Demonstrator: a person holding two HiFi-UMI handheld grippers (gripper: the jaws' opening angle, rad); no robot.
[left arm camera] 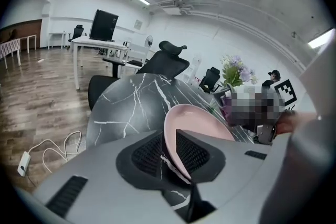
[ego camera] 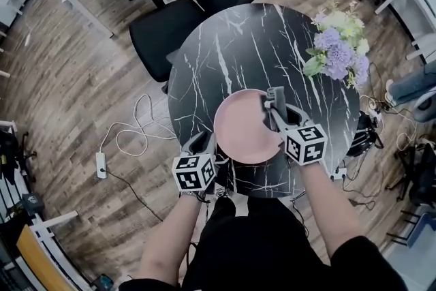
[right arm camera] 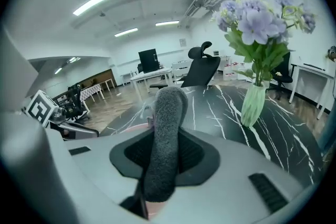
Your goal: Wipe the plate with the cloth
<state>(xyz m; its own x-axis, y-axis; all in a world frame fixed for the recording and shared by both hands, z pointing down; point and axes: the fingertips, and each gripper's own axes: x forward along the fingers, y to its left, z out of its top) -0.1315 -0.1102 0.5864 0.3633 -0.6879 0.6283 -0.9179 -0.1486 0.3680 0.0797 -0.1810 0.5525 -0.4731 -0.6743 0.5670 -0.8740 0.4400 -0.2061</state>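
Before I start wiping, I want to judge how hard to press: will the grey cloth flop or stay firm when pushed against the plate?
Probably fairly firm: bunched in the right gripper, the cloth stands up past the jaws without drooping. Its fuzzy pile suggests it will squash softly against the plate rather than scrape.

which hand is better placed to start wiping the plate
Right. The right gripper is shut on the grey cloth and sits over the pink plate. The left gripper carries no cloth; only the plate's near rim stands between its open jaws.
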